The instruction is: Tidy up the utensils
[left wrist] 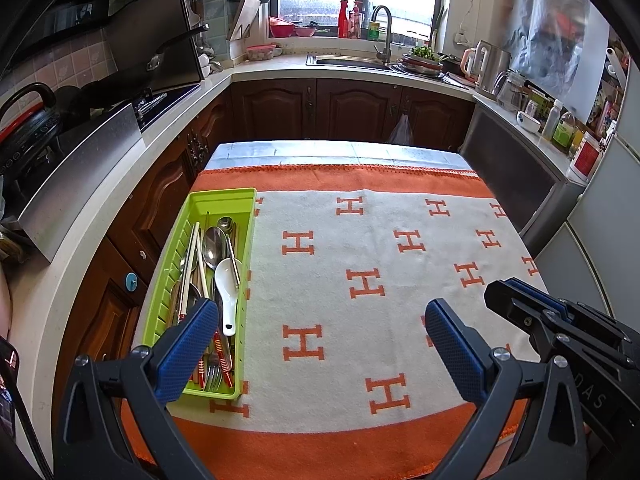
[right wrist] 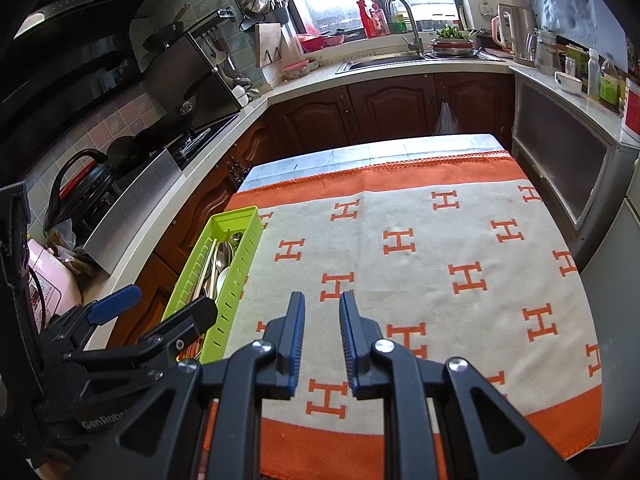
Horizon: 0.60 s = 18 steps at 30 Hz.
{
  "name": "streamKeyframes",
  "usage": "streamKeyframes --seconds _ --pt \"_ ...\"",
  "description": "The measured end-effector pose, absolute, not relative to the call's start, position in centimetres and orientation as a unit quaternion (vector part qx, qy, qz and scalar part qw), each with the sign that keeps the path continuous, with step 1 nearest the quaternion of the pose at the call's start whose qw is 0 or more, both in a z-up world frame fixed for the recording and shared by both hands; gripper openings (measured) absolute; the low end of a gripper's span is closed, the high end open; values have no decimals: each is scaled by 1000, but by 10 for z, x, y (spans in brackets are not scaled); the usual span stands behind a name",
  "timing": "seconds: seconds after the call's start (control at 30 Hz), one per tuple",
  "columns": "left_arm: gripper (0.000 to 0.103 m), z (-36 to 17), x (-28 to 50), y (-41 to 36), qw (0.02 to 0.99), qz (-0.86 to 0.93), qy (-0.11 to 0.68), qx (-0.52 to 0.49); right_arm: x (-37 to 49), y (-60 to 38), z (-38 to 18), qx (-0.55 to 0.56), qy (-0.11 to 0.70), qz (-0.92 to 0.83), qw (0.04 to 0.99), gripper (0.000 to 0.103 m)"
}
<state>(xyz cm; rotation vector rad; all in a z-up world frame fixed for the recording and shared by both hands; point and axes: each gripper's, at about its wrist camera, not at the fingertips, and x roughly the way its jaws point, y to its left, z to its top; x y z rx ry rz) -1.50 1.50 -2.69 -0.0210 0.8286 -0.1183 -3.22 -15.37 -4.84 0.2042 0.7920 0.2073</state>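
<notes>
Lime-green tray [left wrist: 224,197]; cream blanket [left wrist: 360,240] patterned with orange H's.

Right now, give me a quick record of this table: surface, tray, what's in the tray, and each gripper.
surface: orange and white cloth patterned with H letters
tray: green tray at the cloth's left edge
contents: metal spoons, white ceramic spoon, chopsticks, forks
left gripper: open, empty, beside the tray
right gripper: jaws narrowly apart, nothing between them
</notes>
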Motion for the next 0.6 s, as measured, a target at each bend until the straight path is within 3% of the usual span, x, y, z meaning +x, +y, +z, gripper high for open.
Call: streamKeyframes --seconds 0.6 --pt "102 -29 -16 14 913 -57 404 -9 -32 -155 -50 101 386 101 912 18"
